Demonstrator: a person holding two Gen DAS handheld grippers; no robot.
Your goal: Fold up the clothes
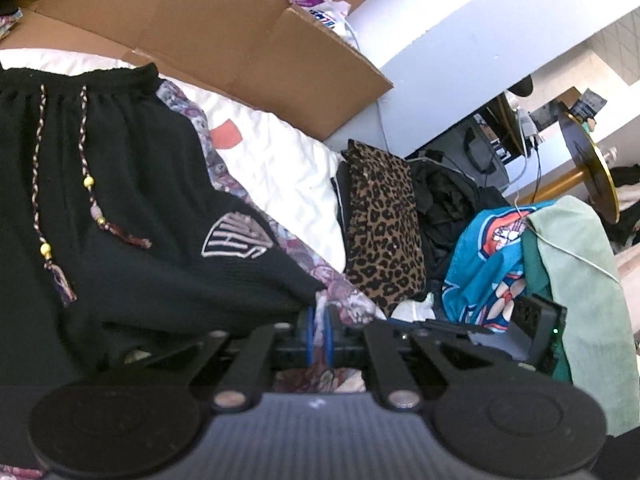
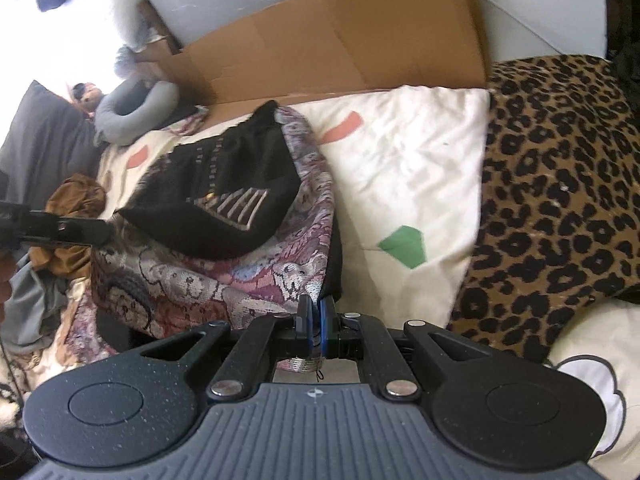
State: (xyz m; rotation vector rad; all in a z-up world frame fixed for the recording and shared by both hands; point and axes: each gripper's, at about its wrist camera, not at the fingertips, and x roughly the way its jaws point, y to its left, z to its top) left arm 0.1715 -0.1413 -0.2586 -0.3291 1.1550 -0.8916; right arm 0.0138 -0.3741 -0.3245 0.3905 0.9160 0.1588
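A bed (image 2: 420,168) covered with a cream quilt bearing coral and green patches fills most of both views. A flattened cardboard box (image 1: 224,28) lies along its far edge. On the quilt rests a pair of black shorts (image 1: 120,184) with patterned side panels in mauve and grey, a gathered waistband, a braided drawstring (image 1: 86,152) with yellow beads, and a pale shield-shaped badge (image 1: 234,236) on one leg.

A leopard-print cloth (image 2: 560,200) lies at the edge of the quilt, beside the shorts but apart from them. In the left wrist view a turquoise printed garment (image 1: 484,264) and a pale green one (image 1: 580,280) are heaped beyond it, with dark clothes behind them. In the right wrist view a brown bundle of cloth (image 2: 74,216) sits on the far side of the shorts.

The left tongs (image 1: 318,330) are clamped on the patterned hem of the shorts, a strip of the fabric showing between the blue pads. The right tongs (image 2: 316,326) are likewise pinched shut on patterned fabric at another edge of the shorts, probably the other leg hem, though the folds make that hard to tell.
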